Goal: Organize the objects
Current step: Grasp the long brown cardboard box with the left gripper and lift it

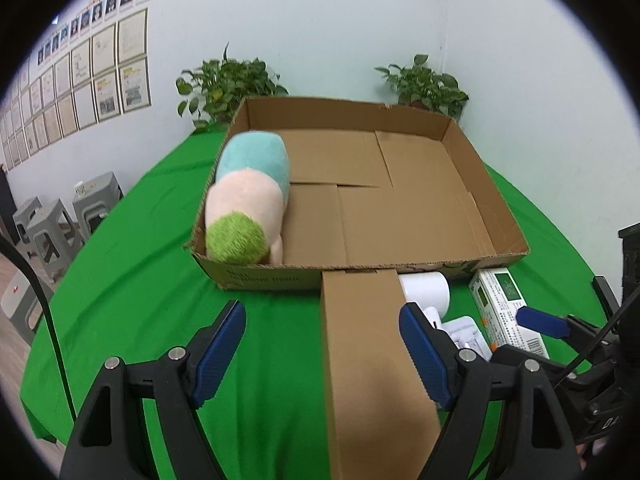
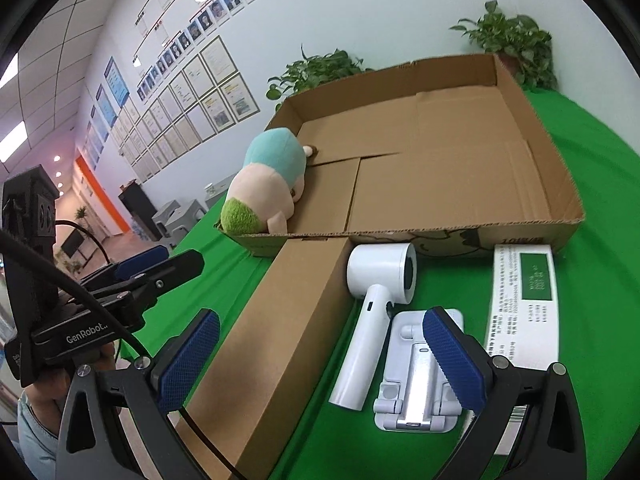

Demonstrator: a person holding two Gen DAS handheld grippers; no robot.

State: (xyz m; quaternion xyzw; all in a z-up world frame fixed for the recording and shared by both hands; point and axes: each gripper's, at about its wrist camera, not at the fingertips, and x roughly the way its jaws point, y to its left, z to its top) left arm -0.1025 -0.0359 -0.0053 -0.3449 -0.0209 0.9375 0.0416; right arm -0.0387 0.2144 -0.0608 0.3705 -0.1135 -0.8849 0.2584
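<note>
Clearly both the left gripper [image 1: 322,356] and right gripper [image 2: 320,364] have jaws apart, empty; either could knock the hair dryer [image 2: 372,312] while straddling the long carton [image 2: 276,344].

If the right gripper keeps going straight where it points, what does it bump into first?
Probably the white hair dryer: it lies between the right gripper's open fingers, with the long brown box to its left and the white phone stand to its right. Depth is hard to judge.

An office or company demonstration room: ahead and left of the gripper, the wall carries rows of framed certificates [image 1: 86,84] and staff portrait photos [image 2: 224,4]. Potted plants [image 1: 228,84] stand beyond the green-draped worktop [image 1: 132,280], grey stools [image 1: 52,228] beside it.
</note>
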